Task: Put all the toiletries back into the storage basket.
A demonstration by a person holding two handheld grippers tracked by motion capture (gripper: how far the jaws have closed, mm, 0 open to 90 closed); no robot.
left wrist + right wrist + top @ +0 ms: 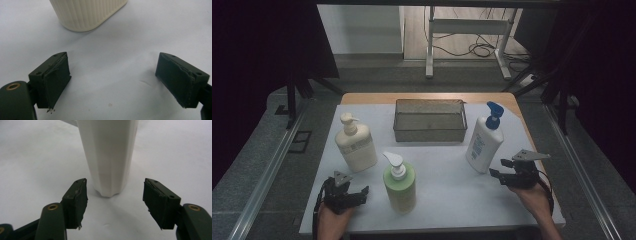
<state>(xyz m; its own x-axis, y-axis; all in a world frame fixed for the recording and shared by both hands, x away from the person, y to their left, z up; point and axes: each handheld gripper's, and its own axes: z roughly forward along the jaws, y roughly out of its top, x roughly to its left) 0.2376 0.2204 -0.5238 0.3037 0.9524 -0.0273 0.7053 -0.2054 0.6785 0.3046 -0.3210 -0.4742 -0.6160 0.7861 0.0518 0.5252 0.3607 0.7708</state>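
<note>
Three pump bottles stand on the white table: a cream one at the left, a green one at the front middle, and a white one with a blue pump at the right. My left gripper rests low at the front left, open, with the cream bottle's base a little ahead of its jaws. My right gripper is open just right of the white bottle. In the right gripper view the white bottle stands ahead of the parted jaws, and no pad touches it.
A metal mesh basket sits at the back middle of the table. Beyond the table's far edge stand a white frame's legs and cables on the floor. A rail runs along each side of the table.
</note>
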